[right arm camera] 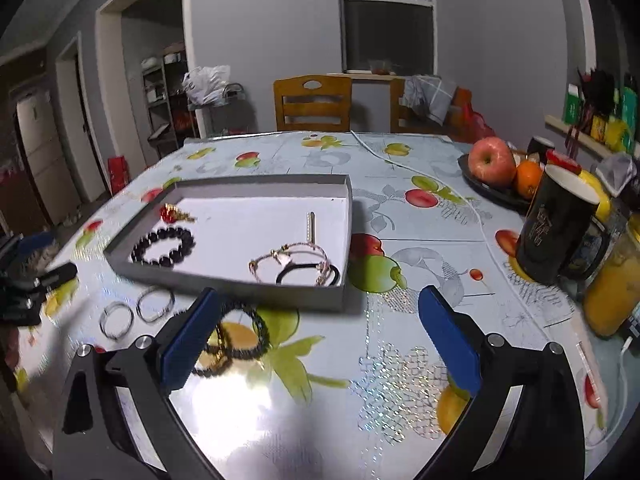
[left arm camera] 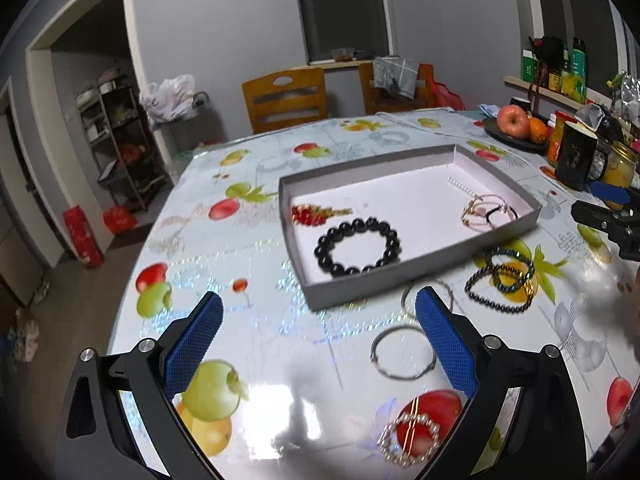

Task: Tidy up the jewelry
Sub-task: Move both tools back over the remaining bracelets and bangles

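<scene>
A grey shallow tray (left arm camera: 360,286) (right arm camera: 224,286) lies on the table. It holds a black bead bracelet (left arm camera: 357,246) (right arm camera: 163,246), a red-gold piece (left arm camera: 310,215) (right arm camera: 173,213), thin pink and black bracelets (left arm camera: 489,211) (right arm camera: 296,266) and a small bar (right arm camera: 310,227). On the table outside lie dark bead bracelets (left arm camera: 502,280) (right arm camera: 240,340), two silver bangles (left arm camera: 402,352) (right arm camera: 134,312) and a pearl-gold bracelet (left arm camera: 412,436). My left gripper (left arm camera: 320,340) is open and empty above the table before the tray. My right gripper (right arm camera: 320,334) is open and empty near the dark beads.
A fruit-print cloth covers the table (left arm camera: 248,248). At the right stand a black mug (right arm camera: 556,232), a jar of orange liquid (right arm camera: 616,292) and a plate with an apple and orange (right arm camera: 496,168). A white cable (right arm camera: 400,160) crosses the table. Wooden chairs (right arm camera: 313,104) stand behind.
</scene>
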